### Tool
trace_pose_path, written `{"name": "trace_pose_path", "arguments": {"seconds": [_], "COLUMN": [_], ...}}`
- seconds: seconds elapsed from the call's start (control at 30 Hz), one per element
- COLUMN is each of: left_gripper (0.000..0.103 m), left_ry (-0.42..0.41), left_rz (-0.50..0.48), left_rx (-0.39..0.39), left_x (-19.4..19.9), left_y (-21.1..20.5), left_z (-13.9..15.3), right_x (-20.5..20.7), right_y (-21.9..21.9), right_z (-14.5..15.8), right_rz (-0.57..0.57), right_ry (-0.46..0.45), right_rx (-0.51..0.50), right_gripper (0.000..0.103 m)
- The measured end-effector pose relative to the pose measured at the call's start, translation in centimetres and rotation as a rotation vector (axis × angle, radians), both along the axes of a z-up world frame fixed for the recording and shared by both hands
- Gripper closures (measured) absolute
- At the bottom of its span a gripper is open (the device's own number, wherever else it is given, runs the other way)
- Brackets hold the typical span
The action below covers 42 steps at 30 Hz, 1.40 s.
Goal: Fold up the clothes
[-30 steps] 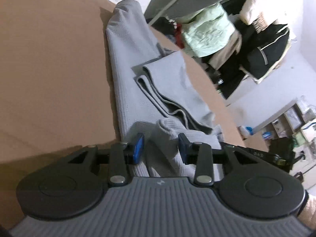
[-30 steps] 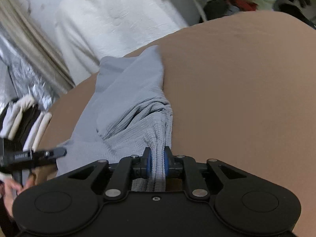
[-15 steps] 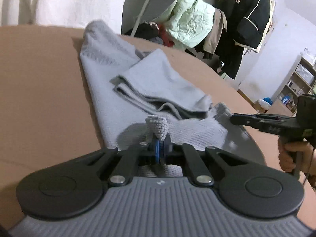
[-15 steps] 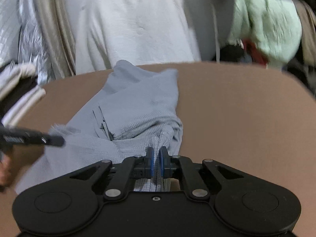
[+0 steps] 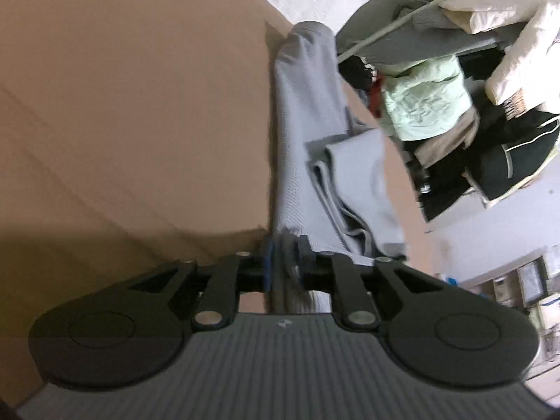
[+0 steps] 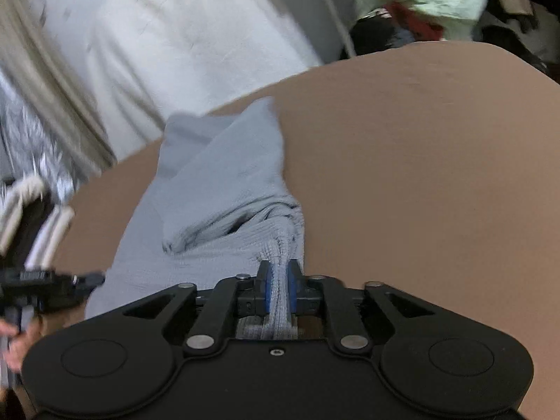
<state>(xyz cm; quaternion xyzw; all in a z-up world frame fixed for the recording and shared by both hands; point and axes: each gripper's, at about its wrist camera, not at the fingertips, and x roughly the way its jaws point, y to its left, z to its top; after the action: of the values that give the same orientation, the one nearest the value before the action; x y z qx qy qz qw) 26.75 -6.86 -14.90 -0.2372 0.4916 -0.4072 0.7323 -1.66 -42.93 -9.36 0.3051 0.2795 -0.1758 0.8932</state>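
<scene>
1. The grey garment (image 5: 304, 147) lies as a long strip on the brown surface (image 5: 133, 98). Its far end reaches the far edge of the surface, and its near end is at the two grippers.

2. The left gripper (image 5: 284, 257) has a bunch of the grey fabric between its blue pads. Half a second ago the jaws were pinched shut on a small knob of cloth. Now there is a gap between the pads and the jaws are opening. The picture is blurred, so I cannot tell if the pads still press on the cloth.

3. The right gripper (image 6: 279, 288) has a thick ridge of the same garment between its pads. Its jaws are also opening, from a tighter pinch half a second ago. The fabric fills the gap and touches both pads.

4. A folded part of the garment (image 5: 353, 182) lies on top of the strip, toward the right edge of the surface. It stays where it was one second ago.

5. In my judgement, both hands are releasing or adjusting their grip at the near end. The next fold over the length is probably not done yet, because the strip is still long.

6. In the right wrist view the left gripper (image 6: 87, 278) is seen just beside the garment's left side.
</scene>
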Motion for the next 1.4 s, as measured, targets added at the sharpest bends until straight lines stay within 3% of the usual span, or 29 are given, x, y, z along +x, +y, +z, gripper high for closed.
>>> {"name": "trace_pose_path", "arguments": {"seconds": [0.03, 0.13, 0.2, 0.27, 0.33, 0.4, 0.43, 0.5, 0.6, 0.63, 0.7, 0.77, 0.93, 1.1, 1.17, 1.23, 1.3, 1.33, 1.37, 1.4], "left_gripper": [0.075, 0.058, 0.038, 0.032, 0.035, 0.053, 0.056, 0.057, 0.057, 0.056, 0.053, 0.051, 0.049, 0.041, 0.041, 0.04, 0.036, 0.036, 0.042, 0.064], "left_ry": [-0.032, -0.159, -0.169, -0.124, -0.09, -0.137, -0.179, -0.242, -0.212, -0.254, -0.452, -0.588, -0.695, -0.835, -0.883, -0.994, -1.077, -1.092, -1.071, -1.038], "left_rz": [-0.013, -0.082, -0.16, -0.207, -0.234, -0.258, -0.276, -0.302, -0.287, -0.288, -0.316, -0.352, -0.51, -0.693, -0.75, -0.749, -0.725, -0.711, -0.702, -0.693], "left_rx": [0.029, 0.112, 0.166, 0.203, 0.246, 0.341, 0.383, 0.452, 0.46, 0.472, 0.541, 0.557, 0.423, 0.429, 0.44, 0.503, 0.513, 0.51, 0.509, 0.504], "left_x": [-0.4, -2.7, -4.1, -5.0, -5.6, -6.8, -7.4, -8.5, -9.2, -9.8, -12.0, -13.7, -16.7, -19.5, -20.1, -20.3, -20.4, -20.4, -20.2, -19.9], "left_y": [0.2, 0.9, 0.8, 0.1, -0.6, -1.1, -1.2, -1.2, 0.2, 0.6, 0.7, 0.8, 0.7, -2.2, -3.1, -3.9, -4.2, -4.3, -4.5, -4.6], "left_z": [0.7, 3.0, 3.7, 3.2, 2.1, 1.8, 2.2, 2.9, 3.4, 3.9, 5.3, 6.2, 7.7, 5.2, 3.4, 1.6, 1.0, 1.0, 1.1, 1.4], "right_x": [-0.7, -3.1, -4.3, -5.1, -5.4, -5.1, -5.1, -5.7, -7.2, -8.0, -9.6, -11.2, -12.4, -10.3, -9.9, -10.1, -9.4, -9.0, -8.4, -8.0], "right_y": [0.0, 0.6, 1.7, 2.7, 3.5, 4.3, 4.8, 5.6, 6.0, 6.0, 6.1, 6.5, 8.0, 8.4, 7.9, 7.0, 6.8, 6.8, 7.1, 7.4], "right_z": [0.2, 0.8, 1.1, 0.9, 0.1, -0.9, -1.4, -1.4, -1.0, -0.9, -0.4, 0.0, -2.6, -5.6, -6.0, -6.6, -6.8, -6.7, -6.5, -6.1], "right_rz": [-0.029, -0.064, -0.044, -0.031, -0.032, -0.027, -0.024, -0.01, -0.031, -0.054, -0.108, -0.134, -0.15, -0.189, -0.265, -0.383, -0.403, -0.399, -0.377, -0.353], "right_ry": [-0.021, -0.076, -0.088, -0.073, -0.028, 0.063, 0.101, 0.11, 0.123, 0.123, 0.096, 0.044, -0.062, -0.133, -0.191, -0.289, -0.304, -0.294, -0.268, -0.241], "right_rx": [0.012, 0.053, 0.064, 0.07, 0.059, 0.027, 0.01, -0.029, -0.008, 0.009, 0.07, 0.151, 0.458, 0.605, 0.62, 0.656, 0.637, 0.609, 0.556, 0.497], "right_gripper": [0.071, 0.069, 0.068, 0.048, 0.046, 0.046, 0.05, 0.052, 0.055, 0.055, 0.053, 0.051, 0.046, 0.044, 0.044, 0.044, 0.048, 0.057, 0.071, 0.08]}}
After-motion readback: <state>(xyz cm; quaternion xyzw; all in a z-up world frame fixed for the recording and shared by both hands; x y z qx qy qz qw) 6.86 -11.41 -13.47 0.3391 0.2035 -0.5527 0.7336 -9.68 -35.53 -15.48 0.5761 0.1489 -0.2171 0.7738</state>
